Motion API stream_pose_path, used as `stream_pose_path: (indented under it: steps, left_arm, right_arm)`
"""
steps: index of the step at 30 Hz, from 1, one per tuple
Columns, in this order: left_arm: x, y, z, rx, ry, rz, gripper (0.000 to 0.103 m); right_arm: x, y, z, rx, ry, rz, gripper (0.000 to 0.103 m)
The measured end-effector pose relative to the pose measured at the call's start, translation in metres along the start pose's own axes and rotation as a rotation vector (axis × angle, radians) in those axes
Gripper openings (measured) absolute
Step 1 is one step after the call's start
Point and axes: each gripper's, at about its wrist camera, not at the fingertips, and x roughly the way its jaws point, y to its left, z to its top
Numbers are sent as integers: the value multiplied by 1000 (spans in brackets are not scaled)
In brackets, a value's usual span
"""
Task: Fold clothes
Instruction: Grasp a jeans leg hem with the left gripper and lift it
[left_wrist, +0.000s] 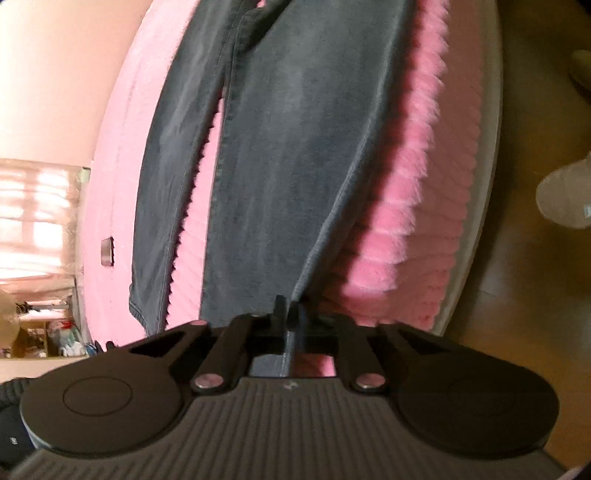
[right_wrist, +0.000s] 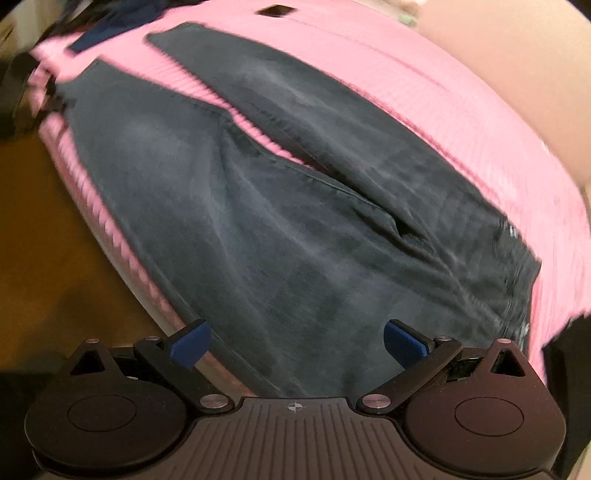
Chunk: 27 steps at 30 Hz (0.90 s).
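Observation:
Dark grey jeans (left_wrist: 288, 155) lie spread on a fluffy pink bed cover (left_wrist: 417, 206), both legs running away from me in the left wrist view. My left gripper (left_wrist: 287, 314) is shut on the hem edge of the nearer leg, a fold of denim pinched between its black fingers. In the right wrist view the jeans (right_wrist: 280, 236) fill the middle, waistband to the right and legs going up to the left. My right gripper (right_wrist: 295, 343) stands open just above the upper part of the jeans, blue pads (right_wrist: 400, 345) wide apart with nothing between them.
The pink cover (right_wrist: 424, 96) hangs over the bed's edge onto a brown wooden floor (right_wrist: 44, 229). A small dark rectangular object (right_wrist: 275, 11) lies on the cover beyond the legs. A pale shoe (left_wrist: 565, 199) rests on the floor at right. Shelves with clutter (left_wrist: 44, 332) stand at far left.

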Motion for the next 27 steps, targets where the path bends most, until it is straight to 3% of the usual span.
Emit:
stream_pose_path:
  steps: [2, 5, 8, 9, 10, 12, 18, 22, 25, 27]
  left_arm:
    - [-5, 15, 3, -65, 10, -22, 4]
    - [-12, 51, 7, -283, 41, -118, 4]
    - [-18, 82, 8, -426, 60, -154, 4]
    - [-20, 88, 9, -444, 62, -157, 4]
    - [-23, 94, 11, -461, 65, -160, 4]
    - [-25, 101, 16, -440, 74, -159, 4]
    - [-38, 99, 28, -362, 105, -115, 4]
    - [-38, 98, 34, -343, 134, -100, 4]
    - [-41, 98, 38, -336, 148, -88, 4]
    - [-42, 101, 40, -352, 156, -84, 4]
  right_arm:
    - [0, 8, -11, -87, -29, -20, 102]
    - [7, 28, -28, -211, -73, -50, 102]
    - [18, 50, -43, -290, -148, -58, 102]
    - [24, 54, -48, -295, -157, -69, 95]
    - [29, 55, -53, -294, -161, -83, 82]
    - [39, 47, -70, -257, -143, -131, 69]
    - [41, -13, -146, -228, -56, -302, 67]
    - [38, -65, -194, -255, 71, -397, 46]
    - [35, -95, -207, -316, 107, -402, 41]
    - [33, -104, -207, -368, 115, -356, 36]
